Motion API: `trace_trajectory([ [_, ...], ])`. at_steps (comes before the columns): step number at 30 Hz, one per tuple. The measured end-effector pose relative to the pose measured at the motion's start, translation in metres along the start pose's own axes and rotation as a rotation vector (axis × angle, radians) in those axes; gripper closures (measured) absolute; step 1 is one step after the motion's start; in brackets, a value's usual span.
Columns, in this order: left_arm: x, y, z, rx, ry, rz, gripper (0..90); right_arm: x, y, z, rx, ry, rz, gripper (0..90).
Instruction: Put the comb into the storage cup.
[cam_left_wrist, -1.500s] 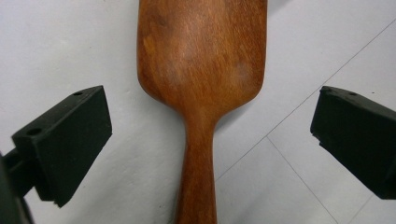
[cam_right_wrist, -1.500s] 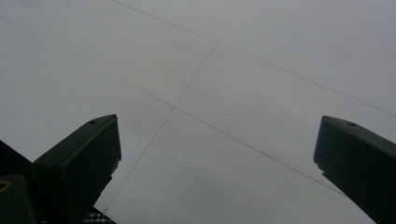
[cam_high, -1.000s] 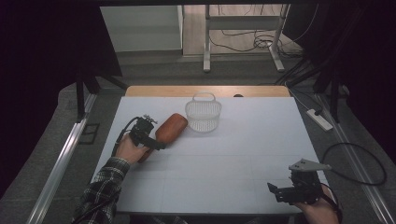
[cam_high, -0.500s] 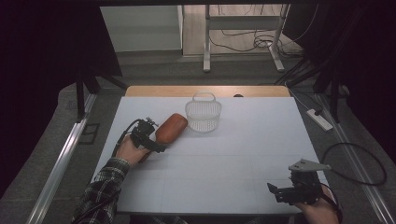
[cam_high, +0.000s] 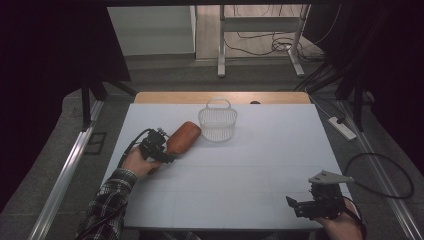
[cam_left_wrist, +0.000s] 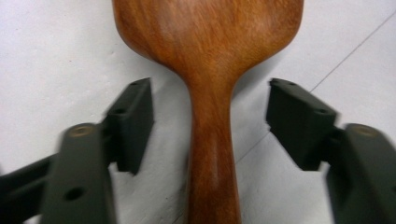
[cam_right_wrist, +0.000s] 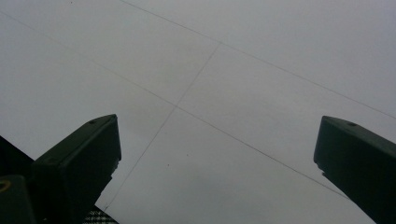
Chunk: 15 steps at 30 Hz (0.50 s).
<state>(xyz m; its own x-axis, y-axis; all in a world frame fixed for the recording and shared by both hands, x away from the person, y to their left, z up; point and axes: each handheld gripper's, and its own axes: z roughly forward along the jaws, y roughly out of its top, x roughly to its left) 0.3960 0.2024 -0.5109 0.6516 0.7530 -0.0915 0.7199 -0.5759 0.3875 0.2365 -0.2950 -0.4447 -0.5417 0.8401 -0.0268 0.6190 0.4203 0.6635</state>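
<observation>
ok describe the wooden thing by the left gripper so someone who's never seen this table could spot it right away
Start at the white table and find the white mesh basket near its far edge. Just left of it lies the wooden paddle, its narrow handle running between the left gripper's jaws, which have just been closing but do not yet touch it. It is the only reddish-brown thing on the table.

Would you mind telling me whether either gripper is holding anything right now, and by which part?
Nothing is held yet. The left gripper has just been closing around the wooden paddle's narrow handle, with gaps still on both sides. The right gripper is open over bare table.
</observation>
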Motion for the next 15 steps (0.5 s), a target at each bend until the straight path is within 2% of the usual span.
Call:
trace_trajectory([
  [2,-0.0004,-0.0002,0.0006,0.007,-0.005,0.007,44.9,0.0000,0.0000,0.0000,0.000,0.000,0.000,0.9],
  [3,-0.0004,-0.0004,0.0007,0.010,-0.008,0.012,51.2,0.0001,0.0000,0.0000,0.000,0.001,-0.001,0.9],
  [5,-0.0002,-0.0005,0.0004,0.010,-0.005,0.012,53.4,0.0002,0.0000,0.0000,0.000,0.002,-0.002,0.9],
  [9,0.0014,-0.0014,-0.0004,0.013,-0.008,0.007,66.6,0.0004,0.0000,0.0000,0.001,0.001,-0.003,0.9],
  [15,0.0062,-0.0036,-0.0017,0.003,-0.031,-0.007,71.7,0.0004,0.0000,0.0000,0.001,0.001,-0.004,0.9],
])
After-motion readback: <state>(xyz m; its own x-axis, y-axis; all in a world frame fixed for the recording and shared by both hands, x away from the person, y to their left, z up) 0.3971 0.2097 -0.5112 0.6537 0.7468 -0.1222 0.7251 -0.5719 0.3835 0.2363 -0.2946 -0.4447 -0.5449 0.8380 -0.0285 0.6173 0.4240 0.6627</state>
